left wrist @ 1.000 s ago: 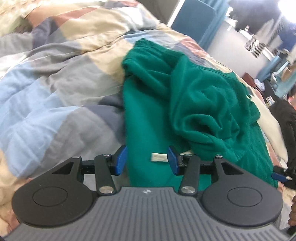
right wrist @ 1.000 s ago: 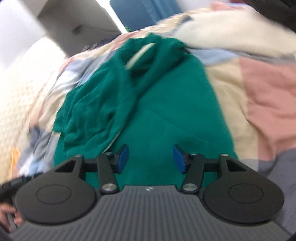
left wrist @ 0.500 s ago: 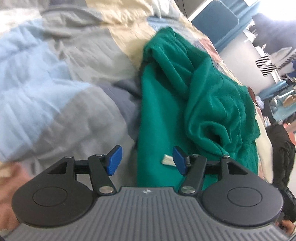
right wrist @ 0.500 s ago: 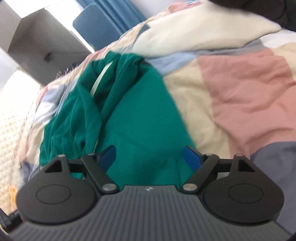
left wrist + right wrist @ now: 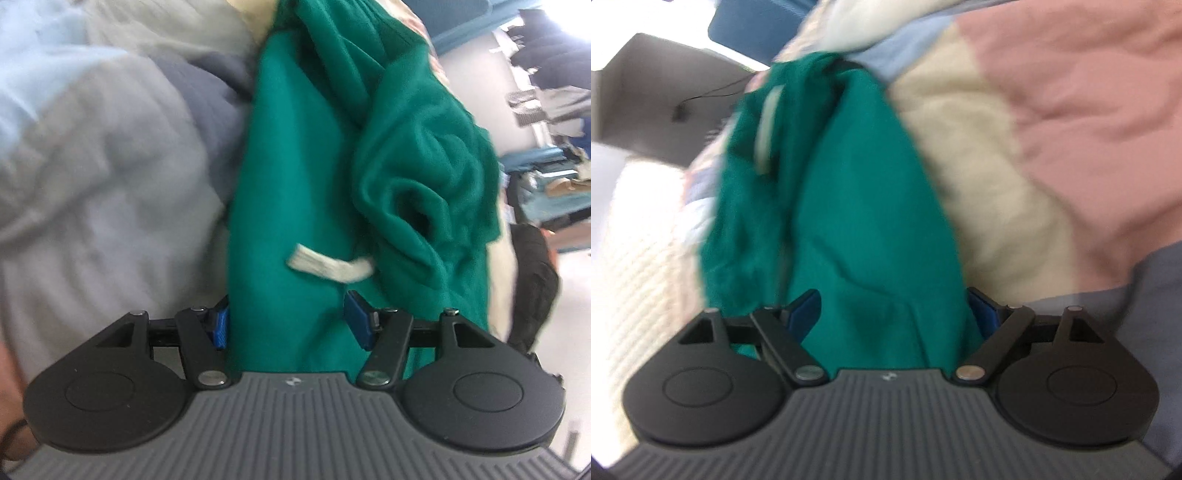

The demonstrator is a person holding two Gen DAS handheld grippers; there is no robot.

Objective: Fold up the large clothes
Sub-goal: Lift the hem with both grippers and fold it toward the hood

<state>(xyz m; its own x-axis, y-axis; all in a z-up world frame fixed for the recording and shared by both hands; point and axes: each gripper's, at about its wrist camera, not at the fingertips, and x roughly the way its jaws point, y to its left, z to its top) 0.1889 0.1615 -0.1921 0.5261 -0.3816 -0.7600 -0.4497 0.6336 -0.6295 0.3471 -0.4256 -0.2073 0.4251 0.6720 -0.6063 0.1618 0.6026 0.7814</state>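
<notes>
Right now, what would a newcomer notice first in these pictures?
The green garment, crumpled on a patchwork quilt, fills the middle of both views. Each open gripper, left and right, has green cloth between its blue pads. A white drawstring lies on the cloth just ahead of the left one.

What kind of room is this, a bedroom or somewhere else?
Probably a bedroom, though the blurred background hints at a shared workspace. A green sweatshirt lies on a patchwork quilt that covers what looks like a bed; behind is a blue padded board.
</notes>
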